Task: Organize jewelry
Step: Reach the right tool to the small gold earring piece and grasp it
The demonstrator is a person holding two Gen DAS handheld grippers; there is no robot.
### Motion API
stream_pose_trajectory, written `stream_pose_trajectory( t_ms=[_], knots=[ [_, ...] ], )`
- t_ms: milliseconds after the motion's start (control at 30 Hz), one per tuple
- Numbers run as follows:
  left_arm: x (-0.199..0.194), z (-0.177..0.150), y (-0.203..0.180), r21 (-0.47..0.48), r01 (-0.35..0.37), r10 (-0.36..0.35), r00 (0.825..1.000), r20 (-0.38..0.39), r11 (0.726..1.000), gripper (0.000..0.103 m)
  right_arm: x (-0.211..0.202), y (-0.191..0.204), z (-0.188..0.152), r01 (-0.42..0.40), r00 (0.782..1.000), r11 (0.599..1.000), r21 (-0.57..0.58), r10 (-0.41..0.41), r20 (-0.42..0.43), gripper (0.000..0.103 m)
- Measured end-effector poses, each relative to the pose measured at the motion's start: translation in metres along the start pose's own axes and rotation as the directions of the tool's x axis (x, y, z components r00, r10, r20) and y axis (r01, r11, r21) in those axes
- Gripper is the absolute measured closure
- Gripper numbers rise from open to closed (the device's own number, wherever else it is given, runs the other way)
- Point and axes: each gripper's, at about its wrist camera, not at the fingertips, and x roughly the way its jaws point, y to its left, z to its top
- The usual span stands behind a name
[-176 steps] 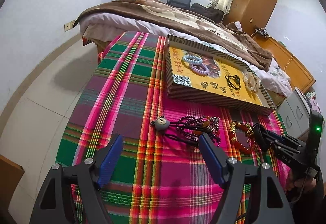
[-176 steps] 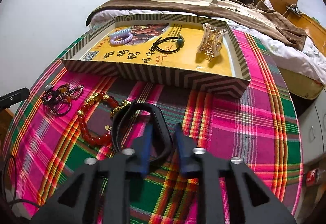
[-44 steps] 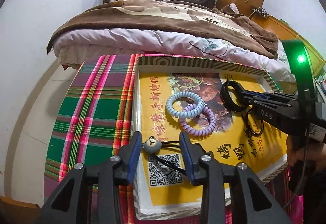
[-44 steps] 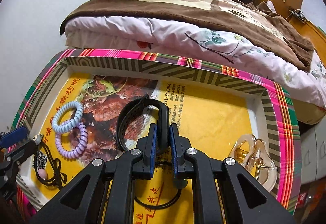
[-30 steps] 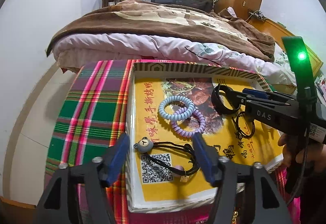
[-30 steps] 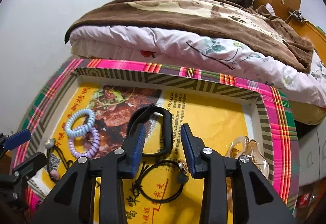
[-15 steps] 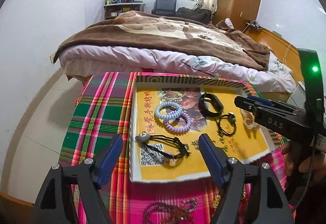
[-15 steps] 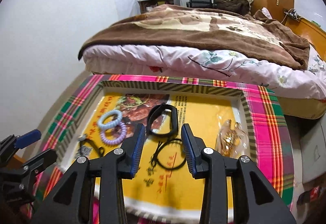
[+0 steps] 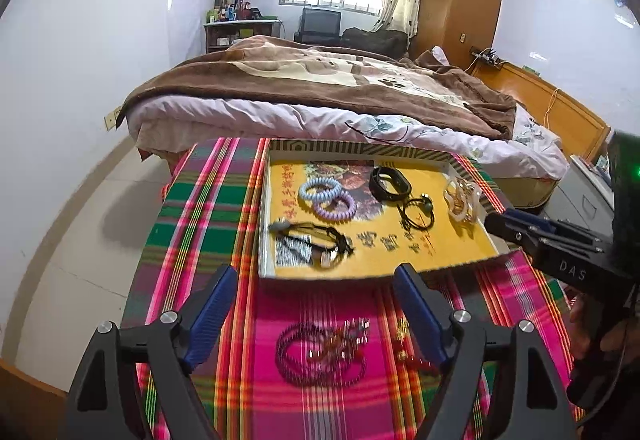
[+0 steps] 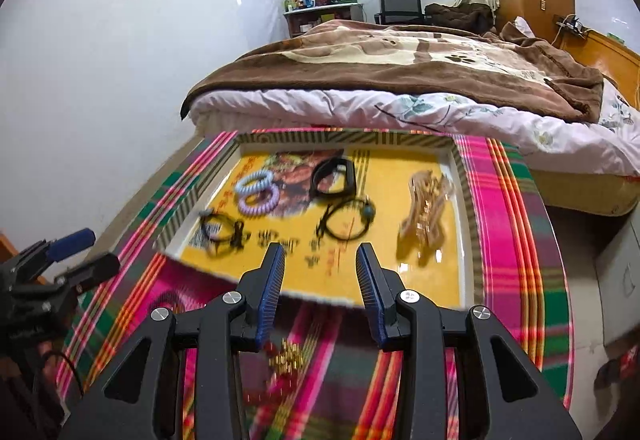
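Note:
A shallow yellow box lid (image 9: 448,260) (image 10: 464,208) lies on the plaid table. In it lie a black band (image 9: 390,184) (image 10: 334,176), a bear-charm cord bracelet (image 9: 316,238) (image 10: 222,230), blue and purple coil ties (image 9: 326,198) (image 10: 256,192), a black hair tie (image 9: 418,214) (image 10: 346,222) and a clear hair claw (image 9: 462,198) (image 10: 428,212). A dark bead bracelet (image 9: 320,354) and a red-gold bracelet (image 9: 408,350) (image 10: 280,364) lie on the cloth in front. My left gripper (image 9: 316,316) is open above the bead bracelet. My right gripper (image 10: 320,292) is open above the red-gold bracelet.
The round table has a pink and green plaid cloth (image 9: 200,224) (image 10: 512,240). A bed with a brown blanket (image 9: 340,80) (image 10: 420,56) stands right behind it. Tiled floor drops away on the left. A grey cabinet (image 10: 616,272) stands at the right.
Both grippers let go of their pieces in the lid, opened and pulled back and up. The black band and the bear-charm bracelet now lie in the lid; loose bracelets came into view below.

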Motion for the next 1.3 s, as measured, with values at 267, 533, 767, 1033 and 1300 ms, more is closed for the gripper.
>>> stream_pose_trajectory(
  t_ms=[267, 533, 767, 1033, 1300],
  knots=[
    [-0.009, -0.034, 0.028, -0.095, 0.026, -0.029, 0.999, -0.022, 0.995, 0.017, -0.004, -0.006, -0.046, -0.011, 0.998, 1.000, 0.029, 0.013, -0.058, 0.057],
    [-0.009, -0.056, 0.045, -0.130, 0.023, -0.031, 0.998, -0.055, 0.991, 0.017, 0.017, 0.007, -0.071, -0.011, 0.992, 1.000, -0.026, 0.008, -0.123, 0.056],
    [-0.001, -0.065, 0.052, -0.145, 0.019, -0.031, 0.996, -0.084, 0.989, 0.017, 0.038, 0.011, -0.072, -0.035, 0.986, 0.999, -0.008, 0.033, -0.164, 0.056],
    [0.010, -0.068, 0.053, -0.152, 0.022, -0.038, 0.994, -0.106, 0.988, 0.017, 0.043, 0.017, -0.073, -0.023, 0.989, 0.999, -0.037, 0.017, -0.148, 0.067],
    [0.013, -0.068, 0.053, -0.158, 0.019, -0.037, 0.993, -0.115, 0.987, 0.017, 0.039, 0.017, -0.074, -0.052, 0.989, 0.998, -0.035, 0.047, -0.139, 0.093]
  ],
)
